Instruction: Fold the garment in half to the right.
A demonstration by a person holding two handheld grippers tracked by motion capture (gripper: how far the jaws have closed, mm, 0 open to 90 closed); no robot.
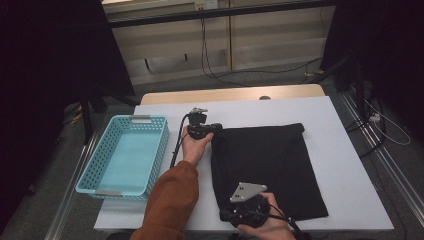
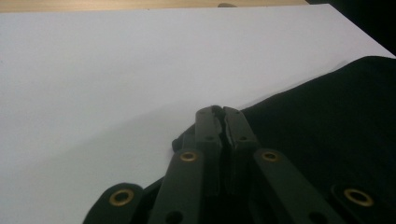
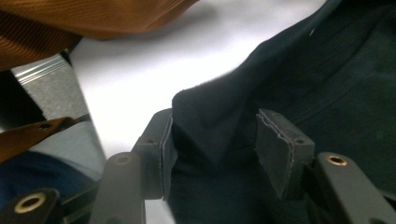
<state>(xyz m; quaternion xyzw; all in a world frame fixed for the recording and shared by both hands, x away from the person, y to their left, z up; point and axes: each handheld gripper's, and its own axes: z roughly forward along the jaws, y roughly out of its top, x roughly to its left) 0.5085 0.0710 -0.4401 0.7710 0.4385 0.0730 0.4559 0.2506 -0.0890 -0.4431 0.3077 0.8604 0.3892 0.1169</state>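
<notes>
A black cloth [image 1: 267,167] lies flat on the white table [image 1: 325,115], roughly square. My left gripper [image 1: 215,129] is at the cloth's far left corner; in the left gripper view its jaws [image 2: 220,116] are pressed together with the edge of the black cloth [image 2: 327,121] pinched between them. My right gripper [image 1: 226,215] is at the cloth's near left corner. In the right gripper view it [image 3: 215,135] stands open, and a raised fold of the black cloth [image 3: 327,70] lies between its two pads [image 3: 275,140] without being squeezed.
A light blue perforated basket [image 1: 157,150] sits empty at the table's left side. An orange-brown sleeve [image 1: 172,197] crosses the near left of the table. The wooden table edge [image 1: 235,93] runs along the back. Cables lie on the floor beyond.
</notes>
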